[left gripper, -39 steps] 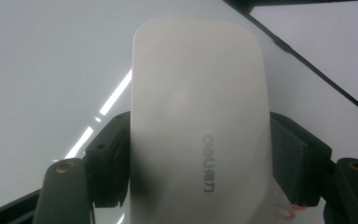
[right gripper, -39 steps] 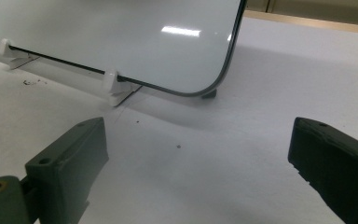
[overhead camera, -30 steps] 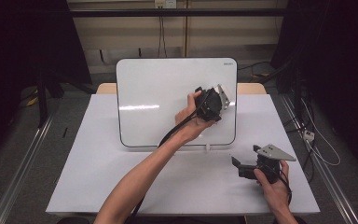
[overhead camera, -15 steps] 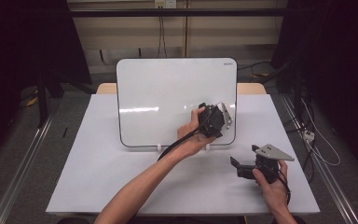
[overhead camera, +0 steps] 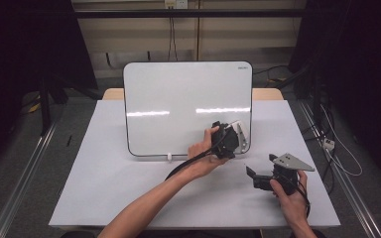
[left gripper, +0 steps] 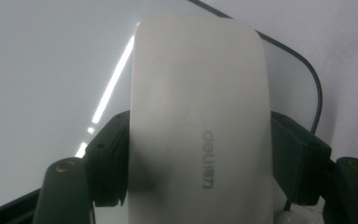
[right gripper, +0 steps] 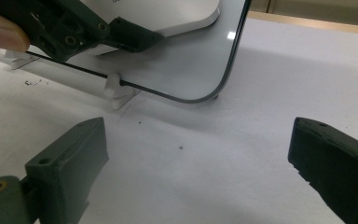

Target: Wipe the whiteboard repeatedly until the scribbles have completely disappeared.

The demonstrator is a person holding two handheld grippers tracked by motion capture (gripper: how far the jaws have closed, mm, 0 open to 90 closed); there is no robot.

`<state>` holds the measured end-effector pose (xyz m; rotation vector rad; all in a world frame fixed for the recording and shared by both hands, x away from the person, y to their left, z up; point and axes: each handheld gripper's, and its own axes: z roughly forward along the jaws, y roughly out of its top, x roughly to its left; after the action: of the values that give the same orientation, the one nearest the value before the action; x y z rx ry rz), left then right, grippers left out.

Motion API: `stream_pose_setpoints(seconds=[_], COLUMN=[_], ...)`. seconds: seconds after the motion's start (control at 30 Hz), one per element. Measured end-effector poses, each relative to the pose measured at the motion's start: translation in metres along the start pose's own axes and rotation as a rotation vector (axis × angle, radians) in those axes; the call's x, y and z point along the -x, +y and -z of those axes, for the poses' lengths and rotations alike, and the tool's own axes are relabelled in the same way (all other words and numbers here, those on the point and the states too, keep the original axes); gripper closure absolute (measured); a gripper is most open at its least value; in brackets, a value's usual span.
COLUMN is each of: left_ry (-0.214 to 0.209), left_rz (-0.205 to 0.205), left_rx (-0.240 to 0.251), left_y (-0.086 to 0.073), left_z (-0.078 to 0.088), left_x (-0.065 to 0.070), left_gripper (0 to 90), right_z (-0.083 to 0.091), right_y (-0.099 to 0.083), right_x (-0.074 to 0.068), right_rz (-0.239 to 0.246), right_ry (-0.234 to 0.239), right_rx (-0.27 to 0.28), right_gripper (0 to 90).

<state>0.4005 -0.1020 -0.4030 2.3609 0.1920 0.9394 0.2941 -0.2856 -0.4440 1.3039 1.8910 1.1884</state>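
The right gripper (overhead camera: 252, 177) rested low on the white table (overhead camera: 104, 188) near the person's side, its jaws standing well apart with nothing between them, probably parked there to stay clear of the work. Its own view looked across bare tabletop to the board's rounded lower corner and one small white foot (right gripper: 116, 91) propping that edge. Farther in, the left gripper (overhead camera: 239, 140) was clamped on a white eraser (left gripper: 198, 121), the pads pressing its two long sides so the flat face could be pushed square against the whiteboard (overhead camera: 178, 99). In the high view that gripper sat at the board's lower right corner, against or just in front of the surface; whether the eraser actually touched could not be told for sure. The grip low on the eraser's body likely left its wiping face free. The whiteboard stood at the table's far middle, leaning back on its feet, which would let it take a push without tipping toward the person. Its surface looked clean, showing only two bright streaks of reflected light.
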Motion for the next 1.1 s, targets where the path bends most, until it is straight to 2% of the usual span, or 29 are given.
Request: stream_pose_setpoints(seconds=[0.03,0.17,0.27,0.43,0.57,0.77,0.87,1.1], left_ry=[-0.002,0.0,0.0,-0.006,-0.013,-0.034,-0.069,-0.079], left_rz=[0.012,0.018,0.045,0.032,0.063,0.099,0.17,0.198], left_rx=[0.008,-0.006,-0.011,-0.044,-0.052,-0.032,-0.005,0.047], left_y=[-0.002,-0.011,-0.017,-0.026,-0.037,-0.051,-0.054,-0.059], left_z=[0.0,0.005,0.008,0.015,0.022,0.029,0.031,0.045], left_x=[0.001,0.002,0.002,-0.002,-0.009,-0.017,-0.022,-0.026], left_gripper=[30.3,30.3,30.3,30.3,30.3,30.4,30.4,30.4], right_z=[0.0,0.002,0.003,0.003,0.003,0.002,0.0,-0.001], right_y=[0.0,-0.001,-0.001,-0.001,-0.001,-0.001,0.0,0.002], right_x=[0.0,0.001,0.002,0.001,0.001,0.001,-0.001,-0.002], right_rz=[0.004,0.0,-0.001,0.002,0.002,0.001,0.005,0.004], right_ry=[-0.001,-0.003,-0.006,-0.008,-0.007,-0.009,-0.005,-0.002], right_rx=[0.002,0.004,0.004,0.006,0.005,0.002,-0.001,0.002], right_gripper=[4.5,4.5,4.5,4.5,4.5,4.5,4.5,4.5])
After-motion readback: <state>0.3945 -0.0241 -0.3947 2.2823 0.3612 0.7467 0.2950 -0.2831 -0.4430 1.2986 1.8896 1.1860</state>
